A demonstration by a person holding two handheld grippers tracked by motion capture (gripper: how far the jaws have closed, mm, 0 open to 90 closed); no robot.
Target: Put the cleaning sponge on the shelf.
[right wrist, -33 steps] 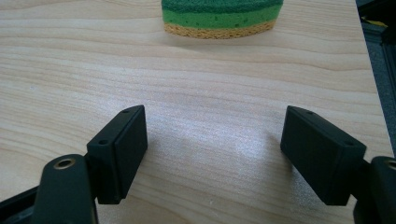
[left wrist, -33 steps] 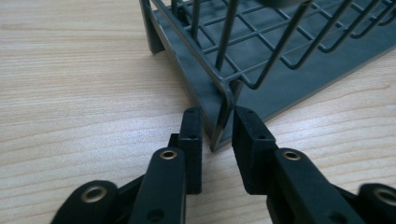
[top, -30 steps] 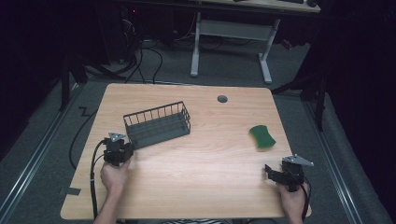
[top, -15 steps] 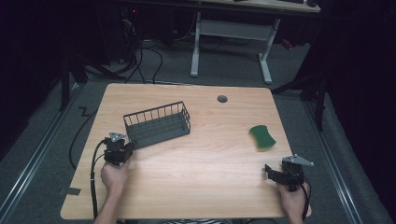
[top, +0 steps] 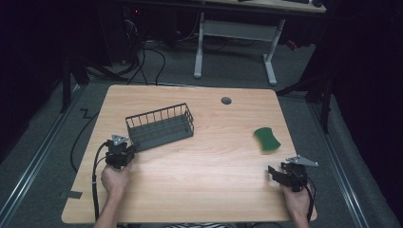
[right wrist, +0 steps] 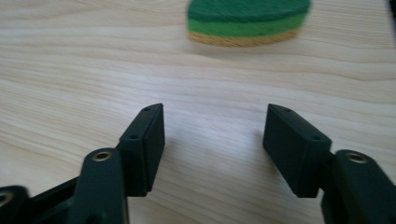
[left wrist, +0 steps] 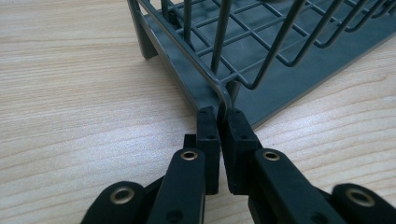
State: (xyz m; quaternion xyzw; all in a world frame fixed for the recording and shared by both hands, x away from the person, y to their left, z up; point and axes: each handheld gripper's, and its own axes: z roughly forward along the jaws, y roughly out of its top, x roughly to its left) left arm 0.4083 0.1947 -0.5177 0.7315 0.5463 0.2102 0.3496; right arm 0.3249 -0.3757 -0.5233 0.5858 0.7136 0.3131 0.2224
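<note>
Dark floor, trailing cables and the legs of a pale desk frame ring the light wood-grain counter point(top: 204, 190), whose matt laminate top has a small round cable hole near its far edge.

On the left half sits the dark grey wire basket point(top: 160, 126), a long rectangular rack of thin upright rods on a flat solid base, set at a slant to the counter's edges. The left gripper point(top: 124, 154) is at the basket's near left corner, and the left gripper view shows its jaws pressed together on the rounded rim wire point(left wrist: 223, 95) of that corner, the black pads pinching the metal between them. The step in hand looks like taking hold of the basket in order to drag or turn it; the next move would call for a steady pull along the counter, low and level, since a grip on one thin corner wire could let the rack pivot or slip.

Near the right edge lies the green kidney-shaped sponge point(top: 266, 139), a soft foam body with a darker scouring layer on top and a yellowish layer beneath. The right gripper point(top: 277, 174) rests near the near right corner, jaws spread wide and empty, well short of the sponge.
</note>
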